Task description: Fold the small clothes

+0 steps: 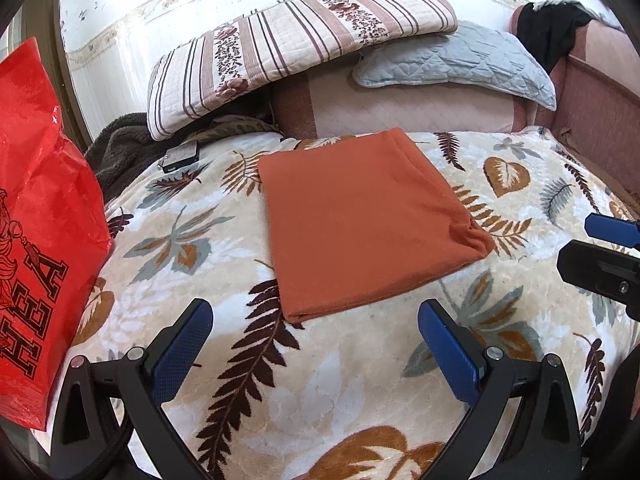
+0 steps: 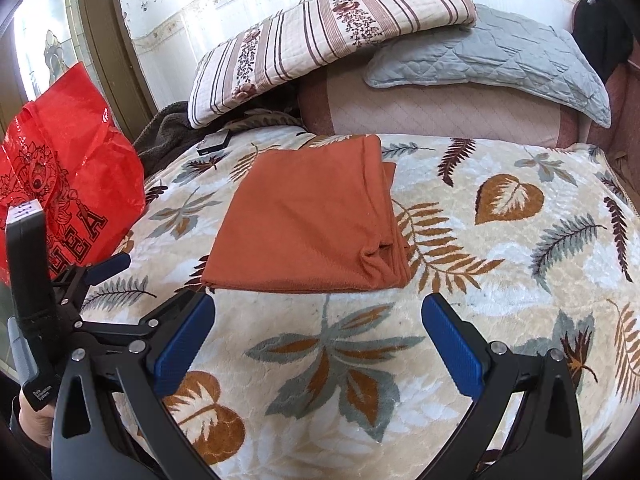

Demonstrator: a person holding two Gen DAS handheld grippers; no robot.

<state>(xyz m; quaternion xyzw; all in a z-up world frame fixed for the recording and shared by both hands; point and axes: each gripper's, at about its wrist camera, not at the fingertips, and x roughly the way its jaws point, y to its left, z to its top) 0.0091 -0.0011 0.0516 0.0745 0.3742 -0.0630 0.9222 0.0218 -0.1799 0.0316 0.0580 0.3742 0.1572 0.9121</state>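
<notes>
Folded rust-orange garment (image 1: 368,220) lying flat on the leaf-patterned blanket (image 1: 328,380) of the bed, a neat rectangle with stacked layers showing along its right edge and a small pucker at the near right corner. Sits just ahead of the left gripper (image 1: 316,348), near edge close to the blue pads but apart from them. Jaws spread wide, nothing between them. Same story from the right wrist view: garment (image 2: 308,220) just beyond the right gripper (image 2: 320,344), slightly left of centre, not touching; jaws released and wide, holding nothing. Right gripper poking into the left wrist view at the right edge (image 1: 600,256), well clear of the cloth.

Off to the left, red plastic bag (image 1: 44,232) standing at the blanket's edge, black block letters readable in part, "HEA", rest cut off, with a black line drawing above. In the right wrist view the left gripper's handle carries small white print, too small to read, a hand (image 2: 34,416) gripping it low down.

Behind the garment, small dark flat device (image 1: 181,157) on the blanket. Further back, striped floral quilted pillow (image 1: 296,44) and pale blue quilted pillow (image 1: 460,64) stacked at the head of the bed, dark brown fleecy cloth (image 1: 120,144) beside them.
</notes>
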